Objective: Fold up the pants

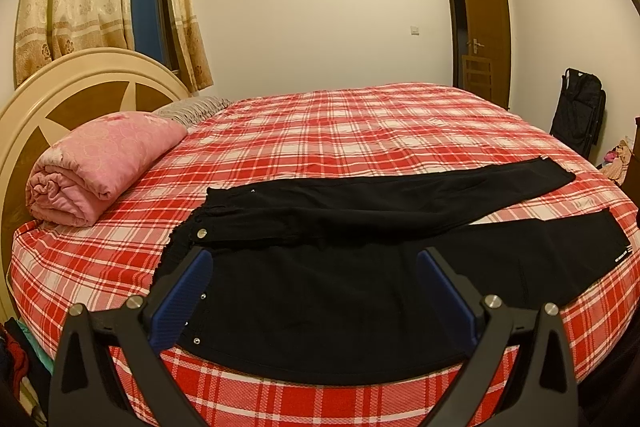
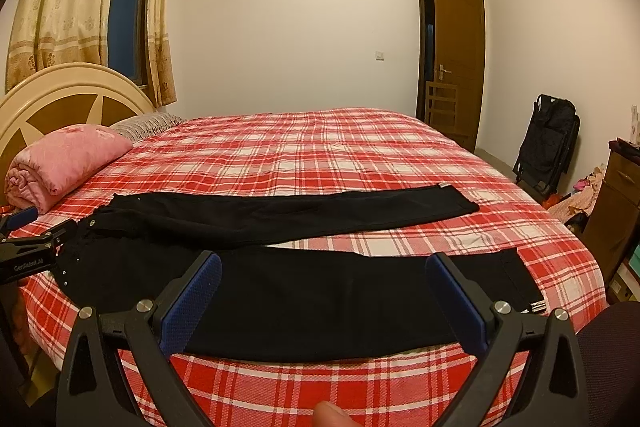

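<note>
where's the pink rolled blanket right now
The pink rolled blanket lies at the bed's left end in both views, against the headboard, apart from the waist of the black pants.

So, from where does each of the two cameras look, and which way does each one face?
Left wrist: sits on the left claw, near the waist end of the black pants, facing across the bed to the door; only its open fingers show.
Right wrist: sits on the right claw, over the near pant leg, facing the same way; a fingertip and the left claw show.
Shared: pants, bed, pink quilt, door.
</note>
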